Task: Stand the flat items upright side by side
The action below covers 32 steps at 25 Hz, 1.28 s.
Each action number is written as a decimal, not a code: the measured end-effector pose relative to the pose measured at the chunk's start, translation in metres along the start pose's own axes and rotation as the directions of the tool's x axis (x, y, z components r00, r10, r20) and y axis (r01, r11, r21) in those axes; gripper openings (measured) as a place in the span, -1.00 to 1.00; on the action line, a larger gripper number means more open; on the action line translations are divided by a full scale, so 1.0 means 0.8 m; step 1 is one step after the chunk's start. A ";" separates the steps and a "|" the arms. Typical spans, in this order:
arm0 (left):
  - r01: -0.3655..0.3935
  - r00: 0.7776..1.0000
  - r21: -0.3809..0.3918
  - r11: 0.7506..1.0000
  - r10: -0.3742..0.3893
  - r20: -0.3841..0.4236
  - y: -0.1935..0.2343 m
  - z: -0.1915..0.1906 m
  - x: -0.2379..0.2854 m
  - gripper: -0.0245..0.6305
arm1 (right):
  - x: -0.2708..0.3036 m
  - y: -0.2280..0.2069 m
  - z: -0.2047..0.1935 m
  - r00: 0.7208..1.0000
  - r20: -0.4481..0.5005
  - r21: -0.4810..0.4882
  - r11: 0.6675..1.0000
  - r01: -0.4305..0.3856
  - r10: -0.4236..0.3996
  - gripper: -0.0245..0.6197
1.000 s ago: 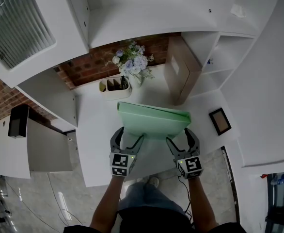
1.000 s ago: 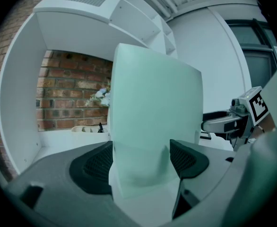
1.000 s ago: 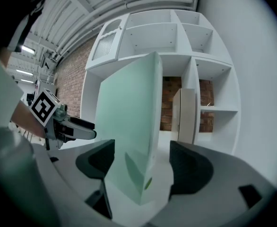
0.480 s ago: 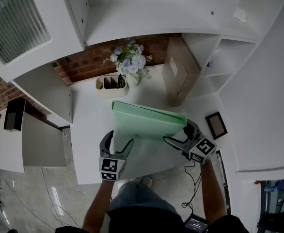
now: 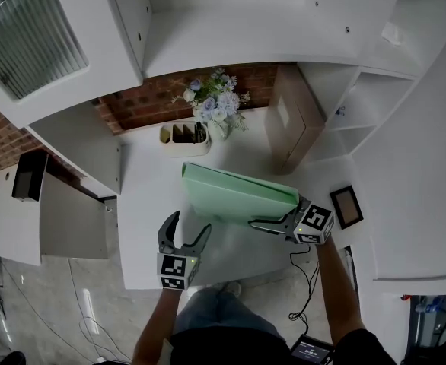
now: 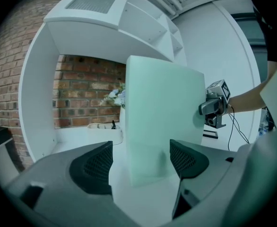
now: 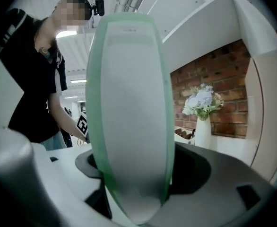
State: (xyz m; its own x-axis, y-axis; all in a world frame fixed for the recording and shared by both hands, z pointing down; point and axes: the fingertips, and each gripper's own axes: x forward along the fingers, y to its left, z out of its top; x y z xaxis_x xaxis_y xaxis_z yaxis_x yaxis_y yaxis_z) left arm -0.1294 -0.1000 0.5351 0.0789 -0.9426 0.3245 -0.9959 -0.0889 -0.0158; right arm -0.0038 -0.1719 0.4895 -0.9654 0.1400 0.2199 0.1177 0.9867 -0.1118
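A pale green binder stands upright on its long edge across the white desk. My right gripper reaches in from the right, and its jaws have just been closing with the binder's end between them. In the right gripper view the binder's white spine fills the gap and both pads lie against its sides. My left gripper hangs open near the desk's front edge, apart from the binder. The left gripper view shows the binder's broad face ahead of the open jaws and the right gripper at its far end.
A tall brown box file stands upright at the back right against the shelf wall. A vase of flowers and a cream desk organiser sit at the back. A small picture frame lies right of the right gripper.
The right gripper has swung from the binder's near side round to its right end. The left gripper has drawn back to the front left, away from the binder. The binder still stands.
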 end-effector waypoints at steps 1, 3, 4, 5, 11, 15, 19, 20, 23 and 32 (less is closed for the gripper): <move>0.000 1.000 -0.001 1.000 0.000 0.001 0.000 0.001 0.001 0.14 | 0.001 0.001 0.000 1.000 -0.001 -0.003 1.000 -0.015 0.015 0.14; 0.002 1.000 -0.001 1.000 -0.002 0.004 -0.001 0.003 0.002 0.14 | 0.001 0.003 -0.001 1.000 -0.010 -0.023 0.999 -0.027 0.027 -0.11; 0.004 1.000 -0.002 1.000 -0.004 0.005 -0.001 0.004 0.002 0.14 | 0.001 0.003 -0.001 1.000 -0.012 -0.037 0.999 -0.024 0.024 -0.20; 0.005 1.000 -0.003 1.000 -0.005 0.006 -0.002 0.004 0.003 0.14 | 0.000 0.003 -0.002 1.000 -0.012 -0.051 0.999 -0.017 0.016 -0.26; 0.012 1.000 0.000 1.000 -0.012 -0.008 -0.004 0.003 0.006 0.14 | -0.002 0.006 0.000 0.999 0.014 -0.084 0.995 0.046 -0.045 -0.47; 0.020 1.000 0.003 1.000 -0.020 -0.007 -0.008 0.004 0.008 0.14 | -0.011 0.006 0.000 0.990 0.048 -0.067 0.989 0.132 -0.129 -0.53; 0.034 0.999 0.005 0.999 -0.034 -0.004 -0.012 0.005 0.011 0.14 | -0.033 0.001 0.007 0.958 0.090 -0.035 0.961 0.275 -0.271 -0.54; 0.038 0.999 0.005 0.999 -0.038 -0.002 -0.014 0.006 0.012 0.14 | -0.041 -0.001 0.010 0.945 0.098 -0.028 0.948 0.316 -0.312 -0.54; 0.053 0.999 0.004 0.999 -0.053 0.001 -0.020 0.009 0.015 0.14 | -0.067 -0.009 0.016 0.887 0.122 0.000 0.894 0.448 -0.445 -0.55; 0.100 0.995 0.011 0.995 -0.100 -0.002 -0.034 0.010 0.030 0.14 | -0.113 -0.037 0.026 0.617 0.114 0.075 0.626 0.776 -0.778 -0.55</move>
State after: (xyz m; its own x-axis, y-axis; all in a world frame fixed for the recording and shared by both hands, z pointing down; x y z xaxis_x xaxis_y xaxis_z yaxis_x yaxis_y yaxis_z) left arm -0.1004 -0.1227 0.5353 0.1783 -0.9283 0.3263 -0.9825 -0.1863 0.0068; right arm 0.0755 -0.2157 0.4524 -0.7140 -0.6910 0.1123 -0.6929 0.7205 0.0280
